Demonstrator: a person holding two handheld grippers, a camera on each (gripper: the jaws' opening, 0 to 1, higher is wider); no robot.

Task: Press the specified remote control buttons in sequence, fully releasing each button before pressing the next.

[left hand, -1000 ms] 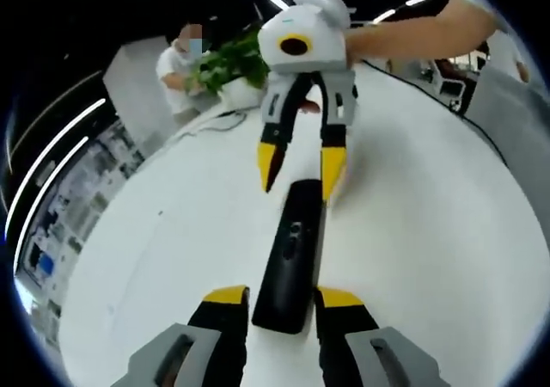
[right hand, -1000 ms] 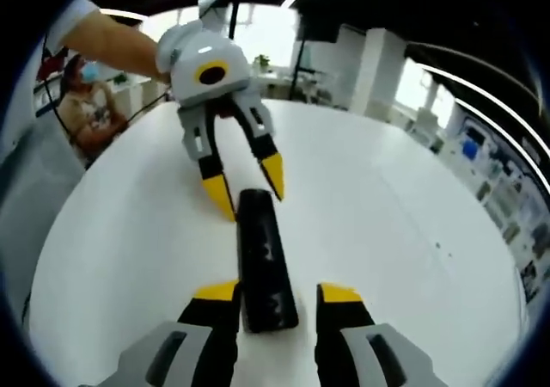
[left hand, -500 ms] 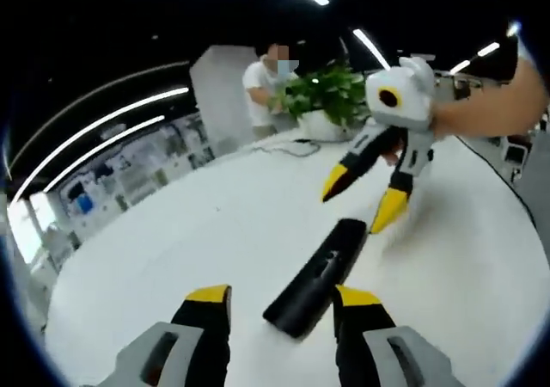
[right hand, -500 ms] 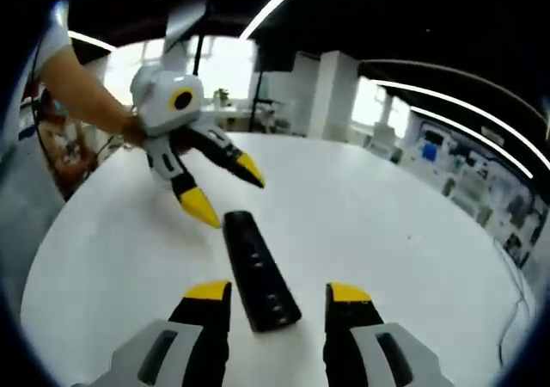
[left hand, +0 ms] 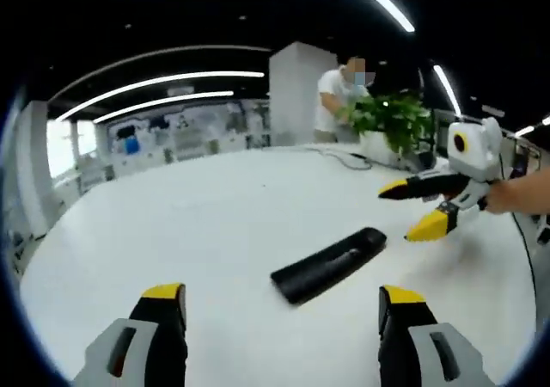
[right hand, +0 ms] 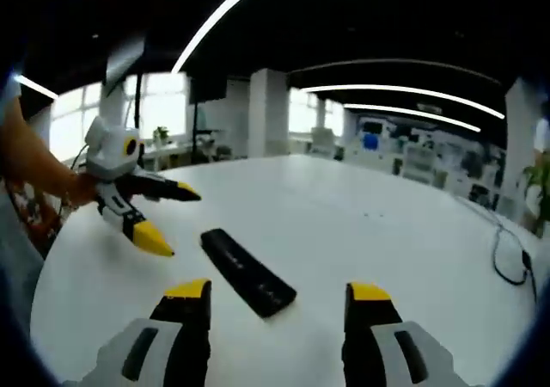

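Observation:
A black remote control (left hand: 331, 264) lies flat on the white round table (left hand: 172, 224), buttons up. In the left gripper view my left gripper (left hand: 282, 297) is open, its yellow-tipped jaws wide apart in front of the remote's near end, not touching it. My right gripper (left hand: 411, 208) comes in from the right, open, with its tips just beyond the remote's far end. In the right gripper view the remote (right hand: 247, 271) lies between and ahead of my right gripper (right hand: 278, 291), which is open. My left gripper (right hand: 172, 219) stands open at the left, held by a hand.
A green potted plant (left hand: 391, 120) and a person (left hand: 339, 95) are at the table's far edge, beside a white pillar (left hand: 296, 90). A thin cable (right hand: 507, 262) lies on the table (right hand: 387, 232) at the right. Office desks fill the background.
Both grippers have drawn back from the remote and swung apart, and the jaws stand wider. Both views now look lower across the table. The remote stays flat on it.

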